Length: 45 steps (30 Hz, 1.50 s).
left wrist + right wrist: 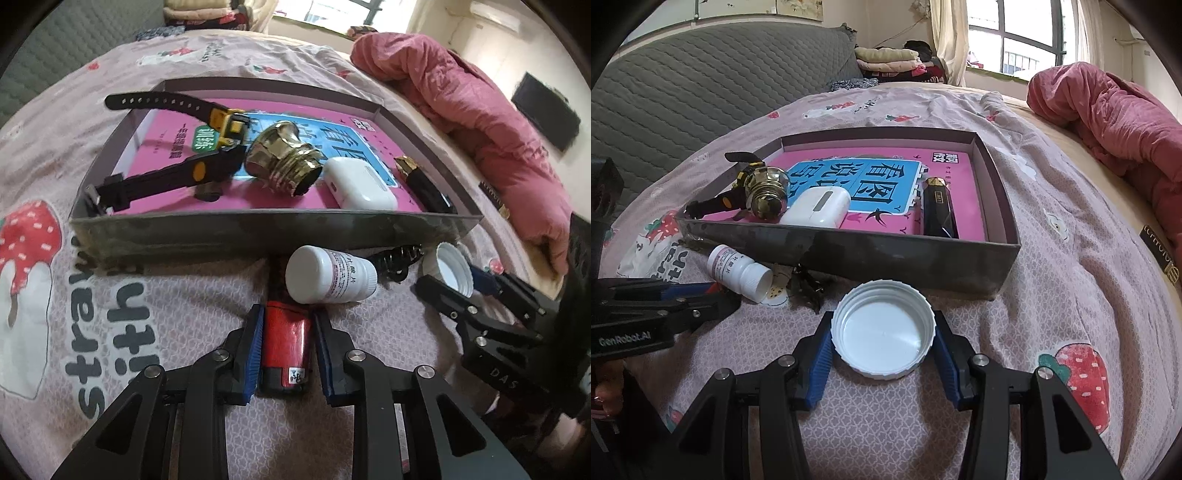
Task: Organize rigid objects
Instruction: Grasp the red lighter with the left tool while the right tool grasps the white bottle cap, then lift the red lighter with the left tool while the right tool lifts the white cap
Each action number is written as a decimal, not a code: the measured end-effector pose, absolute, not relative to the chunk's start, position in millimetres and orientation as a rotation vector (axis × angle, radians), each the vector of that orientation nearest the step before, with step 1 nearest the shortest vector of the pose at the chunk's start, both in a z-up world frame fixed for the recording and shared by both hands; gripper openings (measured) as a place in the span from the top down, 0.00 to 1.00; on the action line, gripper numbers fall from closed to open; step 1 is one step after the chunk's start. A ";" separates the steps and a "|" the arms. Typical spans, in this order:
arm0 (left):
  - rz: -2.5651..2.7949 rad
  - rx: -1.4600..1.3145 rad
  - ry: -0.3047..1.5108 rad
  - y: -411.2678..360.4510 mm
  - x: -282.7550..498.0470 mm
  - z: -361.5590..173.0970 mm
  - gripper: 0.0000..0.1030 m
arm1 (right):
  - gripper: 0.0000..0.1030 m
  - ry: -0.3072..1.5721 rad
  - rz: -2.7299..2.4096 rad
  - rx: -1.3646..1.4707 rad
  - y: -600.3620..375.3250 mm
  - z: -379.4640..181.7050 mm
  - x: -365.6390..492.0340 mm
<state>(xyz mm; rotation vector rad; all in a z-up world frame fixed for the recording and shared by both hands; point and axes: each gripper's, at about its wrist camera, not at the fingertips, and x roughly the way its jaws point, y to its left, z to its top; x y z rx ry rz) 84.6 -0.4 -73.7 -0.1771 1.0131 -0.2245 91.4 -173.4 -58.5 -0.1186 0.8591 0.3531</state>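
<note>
Two grippers work low over the bedspread (1052, 258): left gripper (288, 349) has narrow jaws around a red lighter (284, 347), pads at its sides, while right gripper (882, 349) stands wide with pads against a white cap (882, 338). To do each pick well, I'd squeeze squarely at mid-body before lifting over the near wall of the box (905, 254), clearing the white bottle (328, 275) lying just beyond. Legible: "GenRobot.AI" and "DAS" on the gripper bodies; "stra" on the bedspread.
</note>
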 end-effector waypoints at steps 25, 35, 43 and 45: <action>-0.144 -0.128 1.017 6.0 55.2 -56.2 0.78 | 0.52 0.842 0.348 -0.100 -180.9 -40.0 75.5; -0.128 -0.136 1.011 12.3 48.6 -51.3 0.78 | 0.52 0.842 0.349 -0.125 -178.7 -37.7 67.8; -0.116 -0.141 0.985 18.4 42.7 -42.4 0.78 | 0.52 0.835 0.359 -0.133 -175.7 -34.6 62.4; -0.115 -0.150 0.968 20.2 40.9 -37.3 0.78 | 0.52 0.827 0.360 -0.128 -175.8 -32.1 61.2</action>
